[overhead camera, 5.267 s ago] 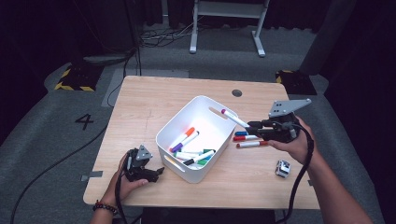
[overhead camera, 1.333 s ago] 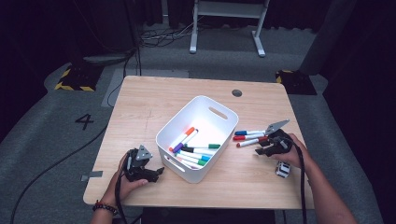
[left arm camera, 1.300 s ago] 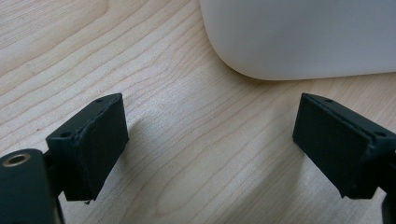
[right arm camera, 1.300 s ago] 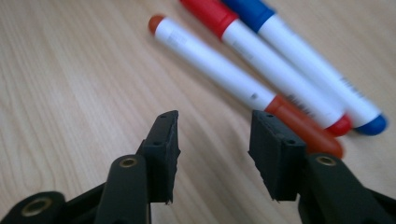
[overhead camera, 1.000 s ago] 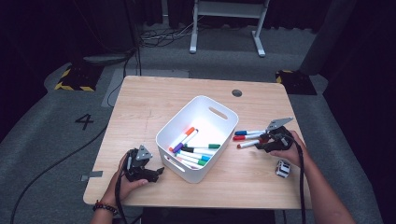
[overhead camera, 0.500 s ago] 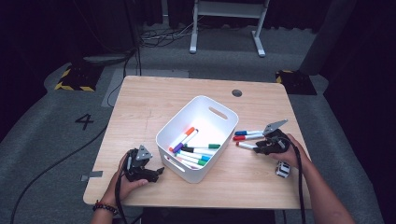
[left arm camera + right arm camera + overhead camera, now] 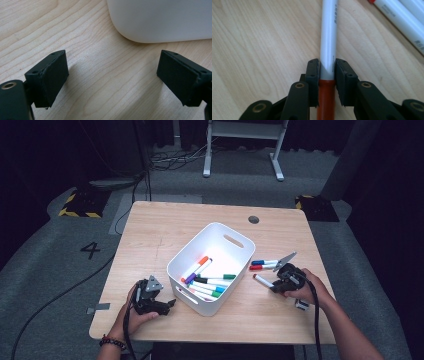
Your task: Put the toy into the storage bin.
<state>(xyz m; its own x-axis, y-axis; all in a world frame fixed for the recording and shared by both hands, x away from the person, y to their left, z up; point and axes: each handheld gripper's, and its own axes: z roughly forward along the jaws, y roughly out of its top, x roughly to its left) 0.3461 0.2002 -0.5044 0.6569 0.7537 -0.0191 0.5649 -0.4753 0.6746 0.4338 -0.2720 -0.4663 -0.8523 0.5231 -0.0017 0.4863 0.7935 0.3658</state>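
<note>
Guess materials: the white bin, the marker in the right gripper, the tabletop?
White bin: looks like moulded plastic, matte, with rounded corners and a cut-out handle. Marker: seemingly smooth white plastic barrel, slight sheen, printed text, red end between the right gripper pads. Table: pale wood grain, low sheen; solid wood or laminate, can't tell.

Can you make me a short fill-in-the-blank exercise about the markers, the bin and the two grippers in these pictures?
1. The right gripper is shut on a white marker with a ____ cap.
2. The left gripper rests on the wooden table with its jaws ____.
3. Most of the markers lie inside the white ____.
4. The two markers on the table beside the right gripper have one blue cap and one ____ cap.

Missing words: red; open; bin; red
</note>
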